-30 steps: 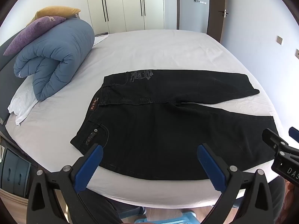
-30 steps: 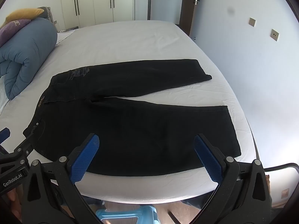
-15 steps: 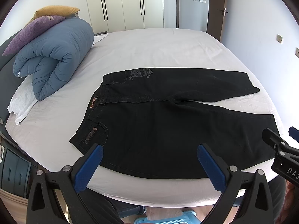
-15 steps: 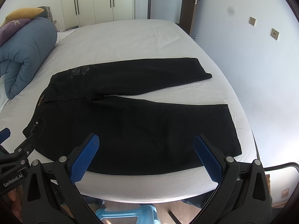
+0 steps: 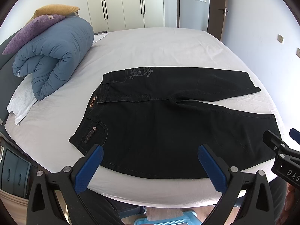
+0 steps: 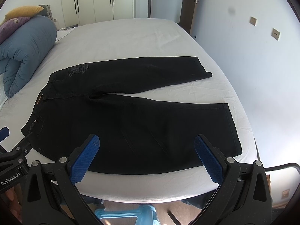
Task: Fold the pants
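Black pants (image 5: 168, 123) lie flat on the white bed (image 5: 150, 46), waistband to the left, both legs spread out to the right; they also show in the right wrist view (image 6: 131, 123). My left gripper (image 5: 150, 157) is open and empty above the near edge of the pants, toward the waist side. My right gripper (image 6: 147, 150) is open and empty above the near leg. The right gripper also shows at the right edge of the left wrist view (image 5: 281, 153), and the left gripper shows at the left edge of the right wrist view (image 6: 13, 155).
A rolled blue duvet (image 5: 54, 54) with purple (image 5: 33, 30) and yellow (image 5: 56, 9) pillows lies at the left of the bed. White wardrobes (image 5: 131, 3) and a door (image 5: 215, 9) stand behind. A light blue stool (image 6: 127, 213) is on the floor below.
Both grippers have shifted slightly; the pants sit a little lower in both views. Both stay open and the pants have not moved.
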